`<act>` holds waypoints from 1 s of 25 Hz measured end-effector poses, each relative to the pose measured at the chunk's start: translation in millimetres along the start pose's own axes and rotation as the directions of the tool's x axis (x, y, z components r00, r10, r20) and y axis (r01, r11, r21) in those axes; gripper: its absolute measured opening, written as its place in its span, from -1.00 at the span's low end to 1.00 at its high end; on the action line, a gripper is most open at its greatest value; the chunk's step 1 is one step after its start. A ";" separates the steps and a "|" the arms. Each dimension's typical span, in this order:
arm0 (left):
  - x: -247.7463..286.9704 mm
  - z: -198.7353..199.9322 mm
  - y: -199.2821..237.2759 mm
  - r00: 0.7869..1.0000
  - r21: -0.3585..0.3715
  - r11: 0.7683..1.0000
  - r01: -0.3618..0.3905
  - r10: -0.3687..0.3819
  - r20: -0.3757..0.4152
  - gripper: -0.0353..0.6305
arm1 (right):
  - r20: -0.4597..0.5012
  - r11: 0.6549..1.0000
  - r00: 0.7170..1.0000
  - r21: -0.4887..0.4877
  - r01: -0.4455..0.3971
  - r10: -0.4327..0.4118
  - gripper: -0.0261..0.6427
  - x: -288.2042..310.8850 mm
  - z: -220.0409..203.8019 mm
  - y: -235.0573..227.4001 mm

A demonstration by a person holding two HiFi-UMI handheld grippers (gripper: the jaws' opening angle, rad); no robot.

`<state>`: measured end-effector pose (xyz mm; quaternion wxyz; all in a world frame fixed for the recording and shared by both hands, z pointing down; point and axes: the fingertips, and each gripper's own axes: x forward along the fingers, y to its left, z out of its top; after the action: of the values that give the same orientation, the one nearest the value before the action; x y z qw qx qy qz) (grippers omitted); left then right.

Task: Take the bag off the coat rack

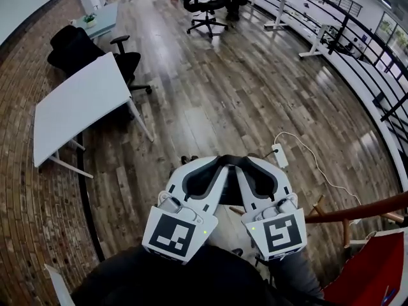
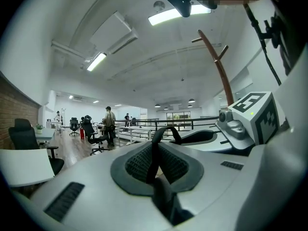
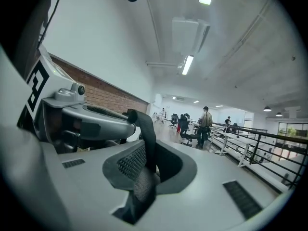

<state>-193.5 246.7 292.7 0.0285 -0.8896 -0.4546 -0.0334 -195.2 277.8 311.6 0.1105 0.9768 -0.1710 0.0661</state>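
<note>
My two grippers are held side by side, pointing away from me over the wooden floor. A black bag strap (image 1: pixel 231 160) arches from the jaws of my left gripper (image 1: pixel 218 165) across to those of my right gripper (image 1: pixel 246 165). In the left gripper view the strap (image 2: pixel 155 148) runs down between the pads of the left gripper (image 2: pixel 156 154). The right gripper (image 3: pixel 144 150) is clamped on the strap (image 3: pixel 146 134) in the same way. The bag's body is hidden below the grippers. The wooden coat rack (image 1: pixel 357 210) stands to my right, and its hooked top (image 2: pixel 215 57) shows apart from the strap.
A white table (image 1: pixel 76 107) and black office chairs (image 1: pixel 83 50) stand at the left. A white power strip with its cable (image 1: pixel 280 155) lies on the floor ahead. A red fabric thing (image 1: pixel 370 273) sits at the lower right by the rack. A railing (image 1: pixel 376 62) borders the right side. People stand far off (image 2: pixel 110 124).
</note>
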 end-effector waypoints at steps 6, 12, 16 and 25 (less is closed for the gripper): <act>13.0 8.0 74.9 0.998 0.001 0.998 -0.058 0.057 0.023 -0.76 | 0.021 0.998 0.997 -0.001 -0.070 0.070 -0.78 76.7 21.7 4.3; 8.5 2.7 139.6 0.993 0.019 0.993 -0.113 0.113 0.019 -0.76 | 0.040 0.992 0.991 -0.004 -0.130 0.130 -0.78 140.8 32.8 26.5; 1.9 -1.6 177.6 0.989 0.018 0.989 -0.147 0.147 0.009 -0.76 | 0.049 0.985 0.984 0.003 -0.170 0.169 -0.78 177.1 38.9 42.5; -8.7 4.4 253.3 0.956 -0.027 0.956 -0.293 0.294 0.020 -0.76 | 0.067 0.953 0.951 -0.043 -0.301 0.303 -0.78 247.8 64.8 67.3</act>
<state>7.0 91.9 282.4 0.0171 -0.9478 -0.3175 -0.0234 18.3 121.5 303.4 0.1087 0.9390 -0.3234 0.0439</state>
